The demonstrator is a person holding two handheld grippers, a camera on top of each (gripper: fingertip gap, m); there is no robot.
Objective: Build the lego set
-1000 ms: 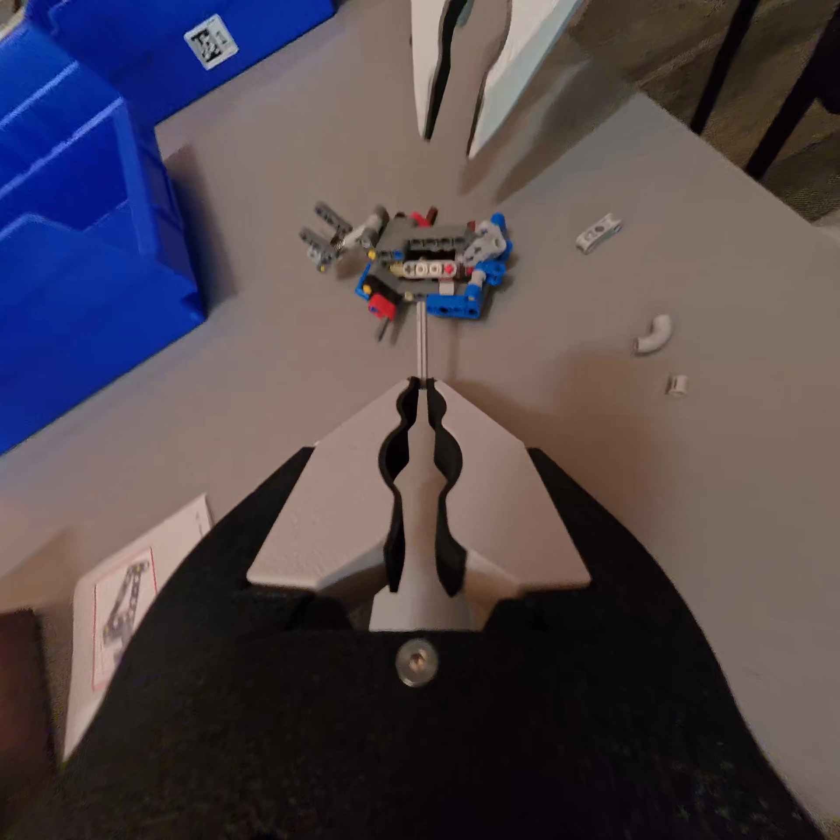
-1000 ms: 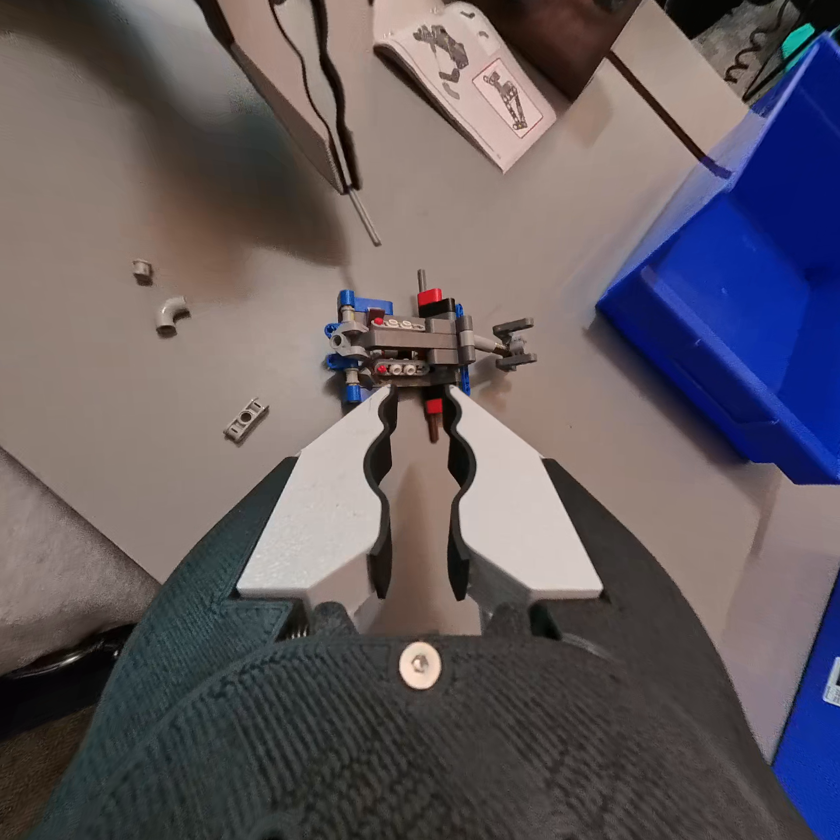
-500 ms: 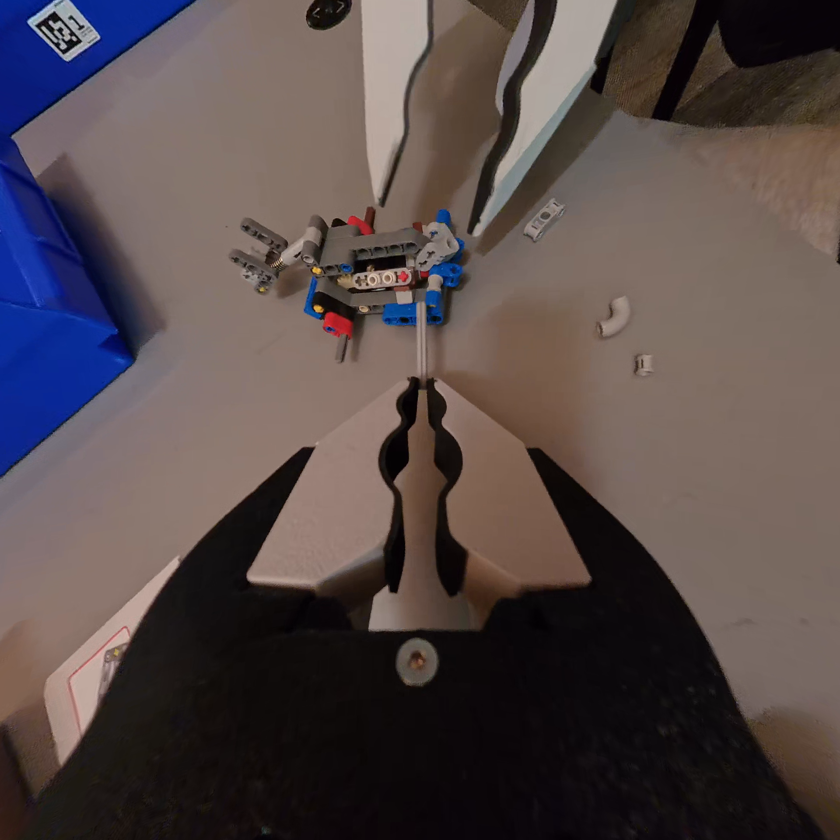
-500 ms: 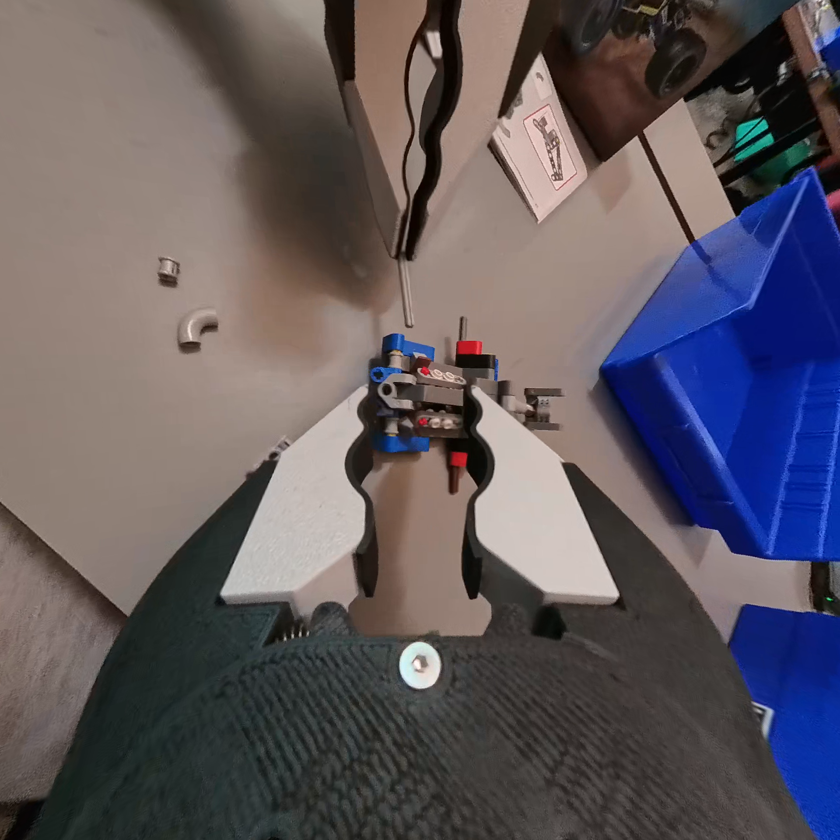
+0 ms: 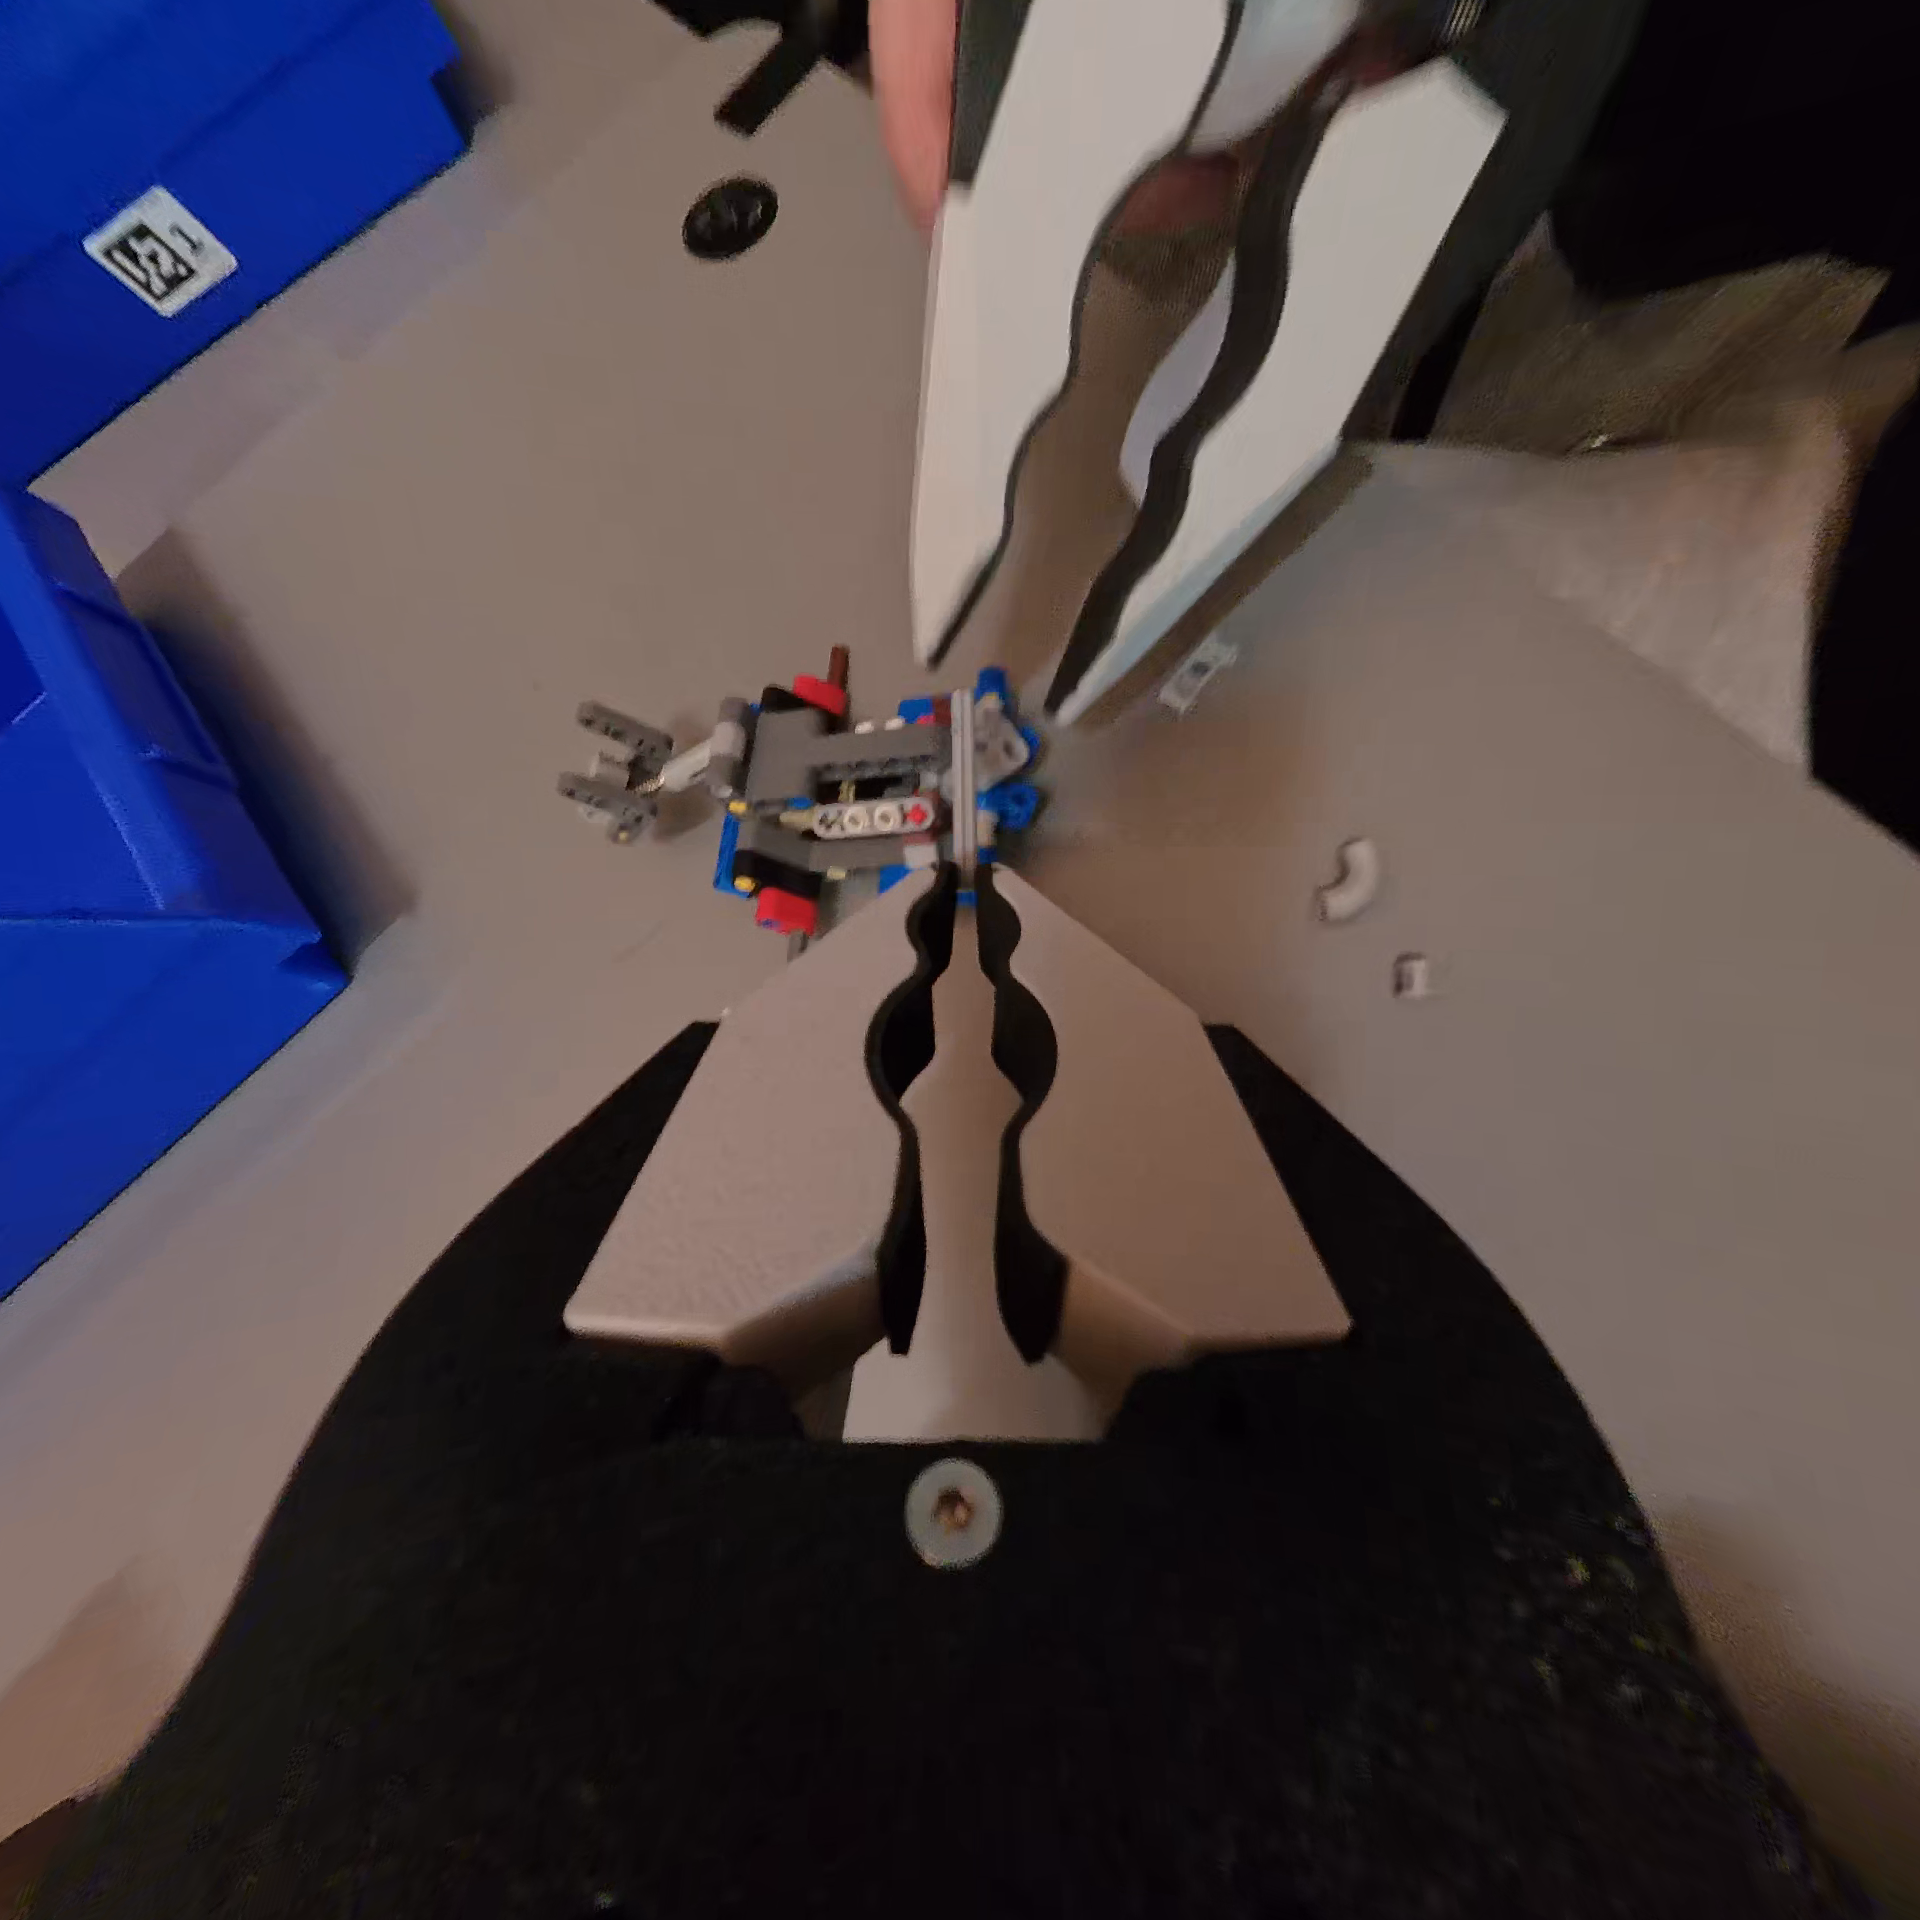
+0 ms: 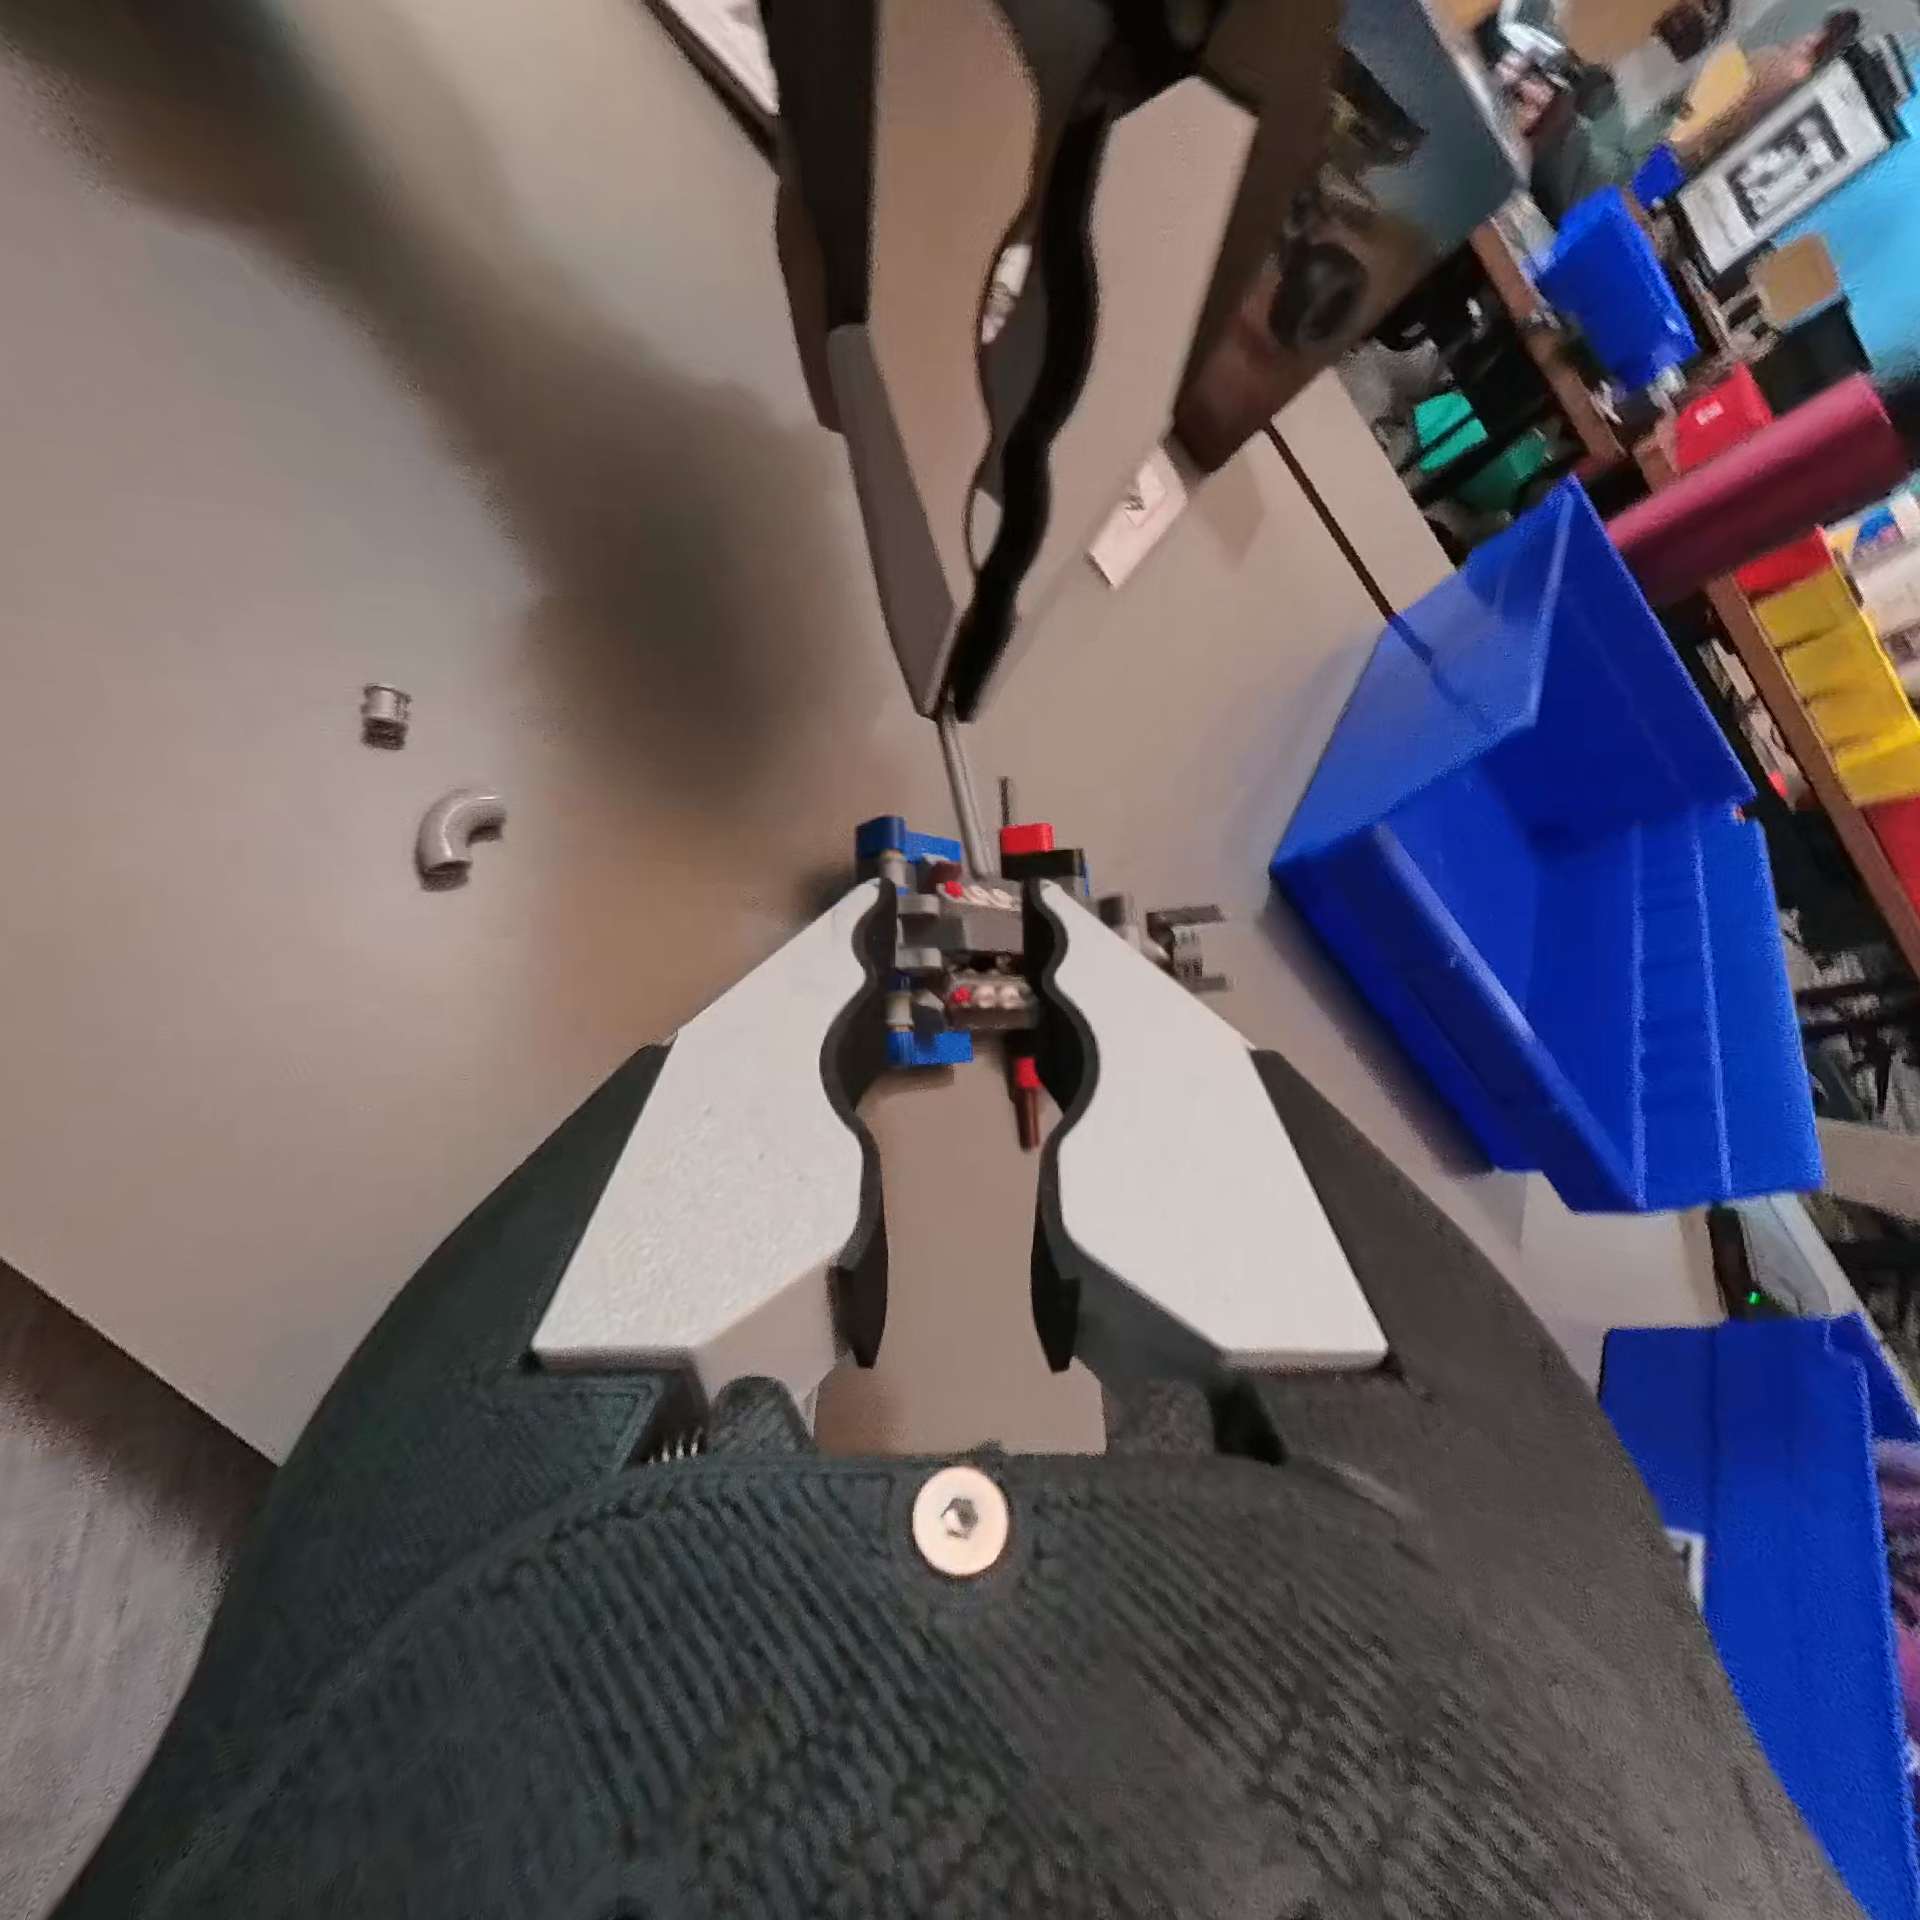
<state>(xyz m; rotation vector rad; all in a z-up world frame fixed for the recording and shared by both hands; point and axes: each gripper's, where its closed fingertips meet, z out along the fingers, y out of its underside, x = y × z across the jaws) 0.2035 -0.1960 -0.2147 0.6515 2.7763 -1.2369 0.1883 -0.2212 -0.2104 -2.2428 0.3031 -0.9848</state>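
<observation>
Both our grippers meet at the brick assembly (image 5: 852,800).

Our left gripper (image 5: 958,883) pinches a thin grey axle (image 5: 966,779), its long axis pointing across the assembly; our right gripper (image 6: 956,935) clamps the assembly's grey body on the table (image 6: 312,935).

Matt grey table (image 5: 1558,1039); plastic brick model (image 5: 831,769); glossy blue plastic bin (image 6: 1558,935).

Right gripper (image 6: 956,894) now closed around the brick assembly (image 6: 961,956), earlier short of it. Thin grey axle (image 5: 966,779) in left gripper (image 5: 961,883) now over assembly, formerly clear.
</observation>
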